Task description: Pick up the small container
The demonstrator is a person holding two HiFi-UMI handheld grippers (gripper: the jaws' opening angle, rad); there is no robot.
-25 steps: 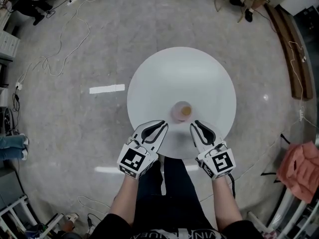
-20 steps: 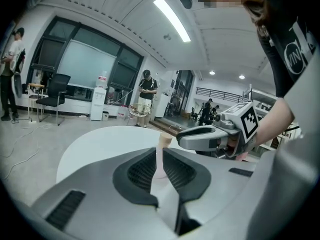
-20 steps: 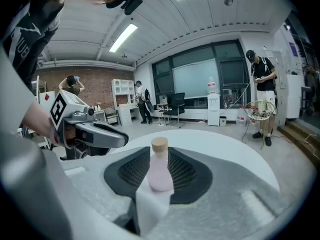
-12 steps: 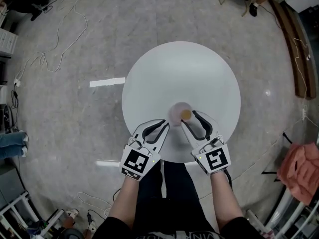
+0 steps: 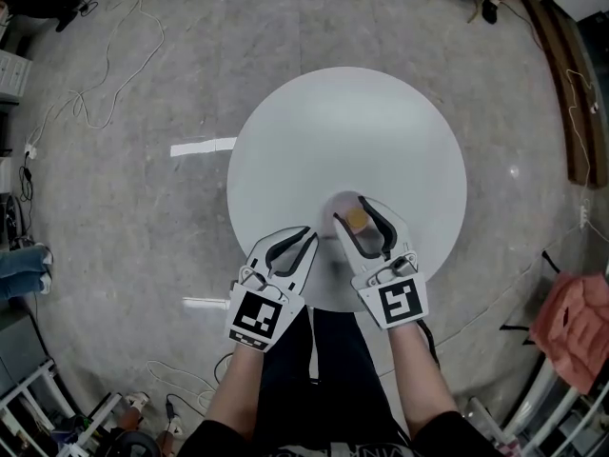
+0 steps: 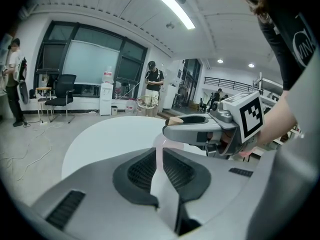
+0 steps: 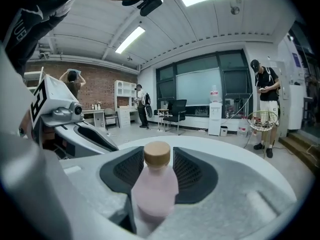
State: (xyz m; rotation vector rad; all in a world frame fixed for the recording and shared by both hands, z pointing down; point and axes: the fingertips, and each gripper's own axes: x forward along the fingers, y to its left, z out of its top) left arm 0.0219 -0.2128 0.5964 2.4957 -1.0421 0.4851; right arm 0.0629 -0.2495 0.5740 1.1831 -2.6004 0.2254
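The round, matte white bench (image 5: 314, 131) shows whole only in the head view. There the grey-and-white right hand-held gripper (image 5: 349, 209) half hides the small pale-pink container with a tan cap (image 5: 356, 219). The right gripper view shows it upright on the bench between ribbed black pads (image 7: 192, 173), untouched, the jaws having just been opening wide. The left hand-held gripper (image 5: 306, 234) is closed, empty.

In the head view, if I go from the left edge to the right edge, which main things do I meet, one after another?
tape strip → left gripper → bottle → pink cloth
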